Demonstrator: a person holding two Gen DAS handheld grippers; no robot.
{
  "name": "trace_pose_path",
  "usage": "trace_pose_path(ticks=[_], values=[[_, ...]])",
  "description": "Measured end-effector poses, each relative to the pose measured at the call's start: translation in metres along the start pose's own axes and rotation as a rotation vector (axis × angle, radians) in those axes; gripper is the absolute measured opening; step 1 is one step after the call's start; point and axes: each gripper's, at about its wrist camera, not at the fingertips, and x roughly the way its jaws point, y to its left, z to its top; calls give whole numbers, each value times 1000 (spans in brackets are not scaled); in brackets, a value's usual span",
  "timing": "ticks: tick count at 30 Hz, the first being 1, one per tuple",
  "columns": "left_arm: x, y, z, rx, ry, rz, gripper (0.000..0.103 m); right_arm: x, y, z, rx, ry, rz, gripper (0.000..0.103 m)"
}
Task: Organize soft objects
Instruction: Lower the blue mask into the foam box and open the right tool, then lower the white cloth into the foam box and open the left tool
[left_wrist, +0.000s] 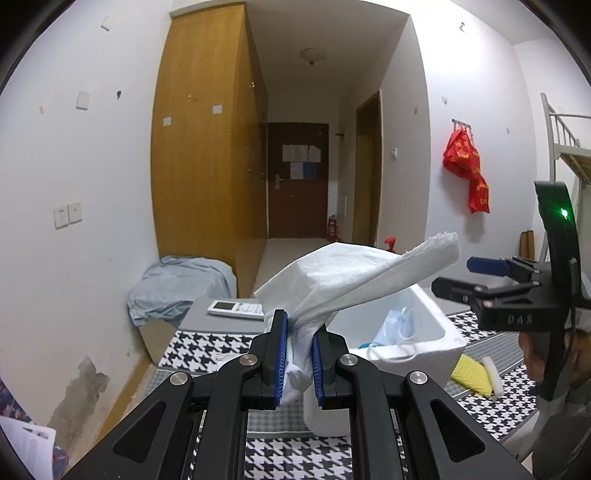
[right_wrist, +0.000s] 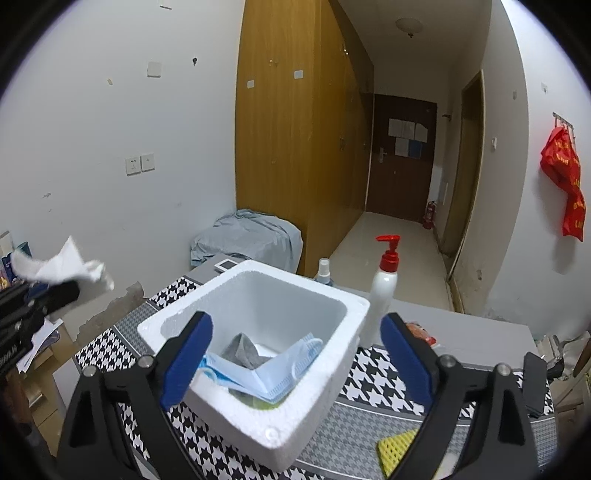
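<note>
Left jaws tight on a tissue (left_wrist: 354, 273), right jaws wide; masks (right_wrist: 266, 373) inside the foam box (right_wrist: 258, 273).

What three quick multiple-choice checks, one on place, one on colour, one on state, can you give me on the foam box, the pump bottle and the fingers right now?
1. Where is the blue face mask?
A. Inside the white foam box
B. On the houndstooth cloth
C. Hanging on the wall

2. What colour is the cap of the pump bottle?
A. Blue
B. Red
C. Yellow

3. What state is the left gripper in?
A. Fingers wide apart, nothing between them
B. Fingers closed on the yellow sponge
C. Fingers closed on a white paper towel

Answers:
1 A, the mask lies over grey fabric within the box walls.
2 B, the pump head is red above a white body.
3 C, the towel bunches between the blue pads; the right gripper stands open and empty above the box.
</note>
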Motion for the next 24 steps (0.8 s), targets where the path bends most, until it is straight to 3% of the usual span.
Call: trace_pose_path(ticks=[12,24], values=[[16,-20,15,38,-6,-39,13,-20,-6,-14,32,-26,14,102],[33,-37,22,52,14,-90,13,-45,-9,-29,9,-61,-13,103]])
